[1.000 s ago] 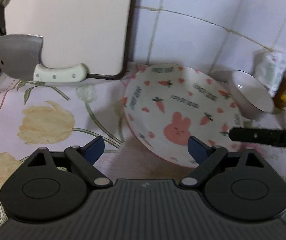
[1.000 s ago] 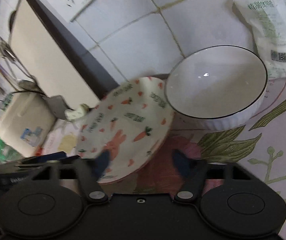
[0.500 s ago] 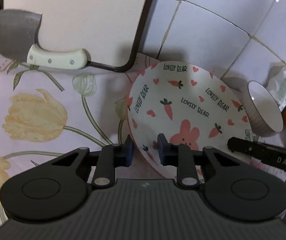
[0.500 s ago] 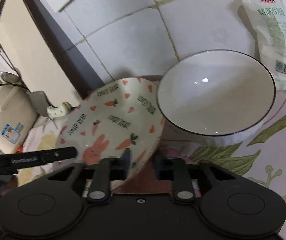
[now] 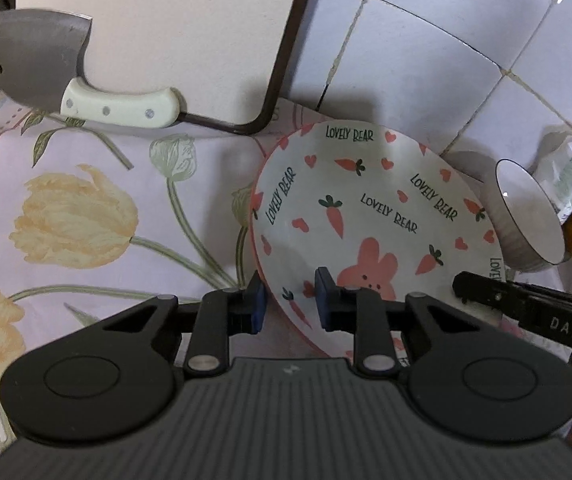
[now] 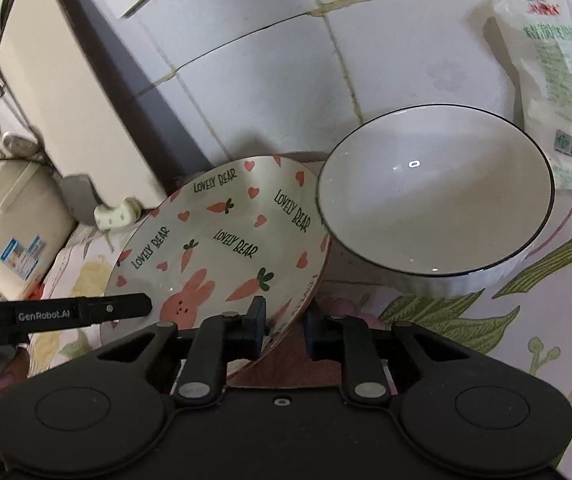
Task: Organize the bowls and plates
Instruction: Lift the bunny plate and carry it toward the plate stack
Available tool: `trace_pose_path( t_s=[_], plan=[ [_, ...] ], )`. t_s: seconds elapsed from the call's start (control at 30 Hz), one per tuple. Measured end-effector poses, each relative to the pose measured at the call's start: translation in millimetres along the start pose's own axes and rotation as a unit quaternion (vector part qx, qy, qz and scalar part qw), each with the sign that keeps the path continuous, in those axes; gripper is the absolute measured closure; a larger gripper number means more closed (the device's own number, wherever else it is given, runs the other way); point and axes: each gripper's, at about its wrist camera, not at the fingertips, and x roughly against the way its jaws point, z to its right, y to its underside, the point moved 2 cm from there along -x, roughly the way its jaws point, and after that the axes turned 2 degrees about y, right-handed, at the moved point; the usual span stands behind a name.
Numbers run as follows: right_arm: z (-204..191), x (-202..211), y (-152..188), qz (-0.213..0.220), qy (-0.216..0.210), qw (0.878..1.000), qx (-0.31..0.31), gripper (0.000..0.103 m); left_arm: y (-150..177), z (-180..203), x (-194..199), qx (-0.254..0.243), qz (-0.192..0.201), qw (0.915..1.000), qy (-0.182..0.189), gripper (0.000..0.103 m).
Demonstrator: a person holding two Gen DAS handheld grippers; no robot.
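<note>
Gripping the tilted white bunny-and-carrot ceramic plate (image 5: 369,216) rim, your left gripper (image 5: 289,307) and right gripper (image 6: 284,327) both clamp nearly closed on it.

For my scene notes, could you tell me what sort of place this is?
Most likely a home kitchen counter: a cleaver beside a cutting board, a tiled wall, and a bowl.

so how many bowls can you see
1 for sure: the white bowl by the wall tiles, right beside the plate. A white rim at the left view's right edge may be another; it's cut off.
</note>
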Motion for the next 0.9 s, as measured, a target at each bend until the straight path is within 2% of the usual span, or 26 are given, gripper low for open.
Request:
trace_pose_path(
  t_s=[0.17, 0.33, 0.53, 0.9],
  plan=[
    [-6.7, 12.4, -2.7, -0.008, -0.004, 1.0, -0.013, 0.079, 6.4, 8.0, 20.8, -0.023, 0.009, 0.9996, -0.008, 0.08],
    [-15.5, 35.6, 1.0, 0.007, -0.006, 1.0, -0.009, 0.079, 10.4, 19.8, 51.5, -0.038, 0.026, 0.9988, -0.015, 0.08],
    [-33.2, 85.8, 8.8, 0.025, -0.01, 1.0, -0.016, 0.079, 19.6, 37.2, 101.6, -0.049, 0.04, 0.9978, -0.017, 0.08],
    [-56.5, 177.3, 39.0, 0.035, -0.006, 0.999, -0.028, 0.079, 66.1, 62.6, 181.6, -0.051, 0.043, 0.9978, 0.002, 0.079]
  ],
)
